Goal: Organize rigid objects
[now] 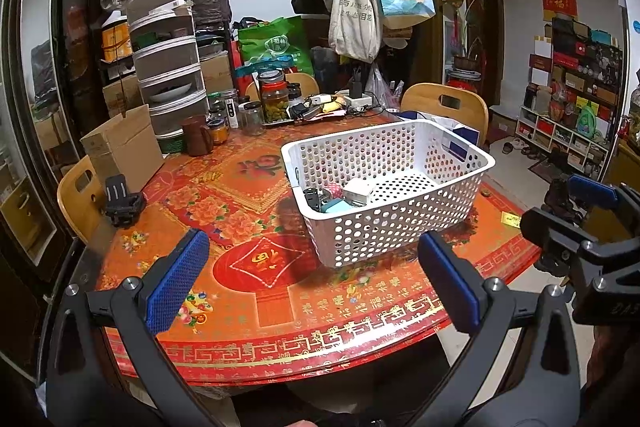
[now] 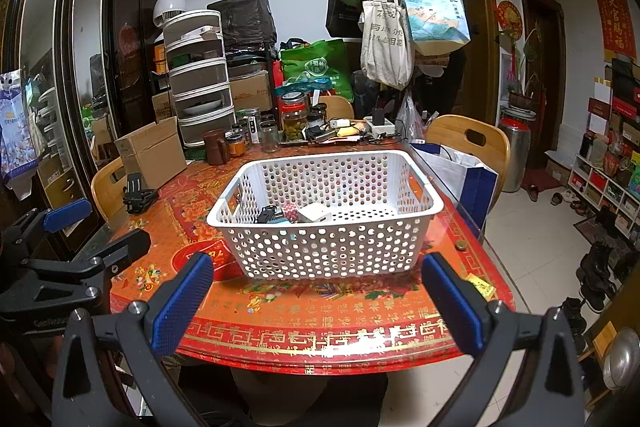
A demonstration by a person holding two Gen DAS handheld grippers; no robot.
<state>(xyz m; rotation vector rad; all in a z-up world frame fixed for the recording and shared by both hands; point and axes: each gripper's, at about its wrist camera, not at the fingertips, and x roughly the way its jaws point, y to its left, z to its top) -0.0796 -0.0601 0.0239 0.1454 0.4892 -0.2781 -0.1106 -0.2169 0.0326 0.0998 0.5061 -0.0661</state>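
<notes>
While both pairs of tongs hang over the near edge of the round table covered in a red and gold patterned cloth (image 1: 248, 311), neither grips anything; the left gripper (image 1: 312, 287), with its blue textured pads (image 1: 176, 279), stands with jaws spread wide and empty, and the right gripper (image 2: 320, 303) likewise stands wide apart with nothing between its pads (image 2: 182, 303); each gripper also shows at the edge of the other's view. Ahead of them the white perforated plastic basket (image 1: 400, 227) sits on the table towards its right side, apart from both grippers; inside it, gathered in the near left corner, lie a small white square block (image 2: 314, 213), a black clip-like object (image 1: 312, 197), a pale blue item (image 1: 336, 206) and a red patterned piece (image 2: 291, 213), touching one another, while the rest of the basket floor is bare. On the left part of the table a black plastic mount (image 1: 122, 201) stands just beside a brown cardboard box (image 1: 124, 147); a small yellow slip (image 2: 482, 287) lies near the right rim, close to the right gripper; at the far side stand glass jars (image 1: 276, 99), a brown mug (image 1: 198, 137) and a white stack of drawer trays (image 1: 168, 67).
</notes>
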